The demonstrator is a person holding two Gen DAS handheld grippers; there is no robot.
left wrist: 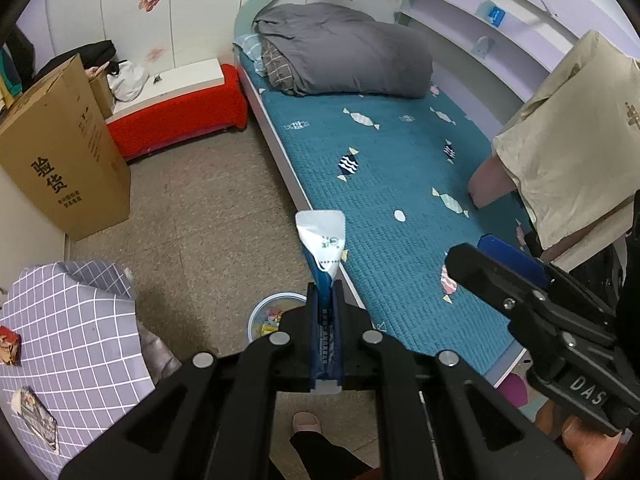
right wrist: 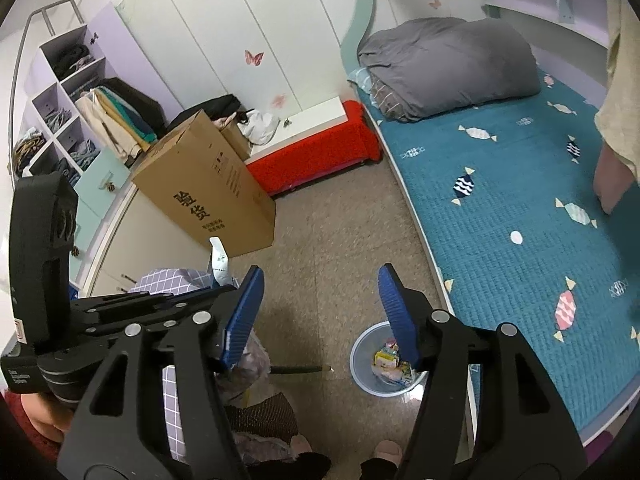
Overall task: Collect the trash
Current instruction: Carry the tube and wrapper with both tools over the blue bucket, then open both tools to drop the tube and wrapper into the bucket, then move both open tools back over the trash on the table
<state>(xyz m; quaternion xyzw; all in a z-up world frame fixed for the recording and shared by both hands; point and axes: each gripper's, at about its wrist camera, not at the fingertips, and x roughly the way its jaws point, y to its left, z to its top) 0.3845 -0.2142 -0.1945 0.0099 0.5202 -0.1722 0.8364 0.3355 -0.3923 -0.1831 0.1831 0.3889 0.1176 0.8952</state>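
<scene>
My left gripper [left wrist: 325,292] is shut on a white and blue wrapper [left wrist: 324,240], which sticks up between its blue pads above the floor beside the bed edge. A small round bin [left wrist: 260,312] with colourful trash inside stands on the floor just below and left of it. In the right wrist view my right gripper [right wrist: 320,312] is open and empty, above the floor, with the bin [right wrist: 362,356] below its right finger. The left gripper [right wrist: 168,304] with the wrapper [right wrist: 219,262] shows at its left.
A bed with a teal quilt [left wrist: 400,200] and a grey duvet [left wrist: 348,48] runs along the right. A tall cardboard box [left wrist: 64,152] and a red bench [left wrist: 180,116] stand at the wall. A checked-cloth table [left wrist: 60,320] holds packets [left wrist: 36,420] at left. My feet [right wrist: 386,450] are below.
</scene>
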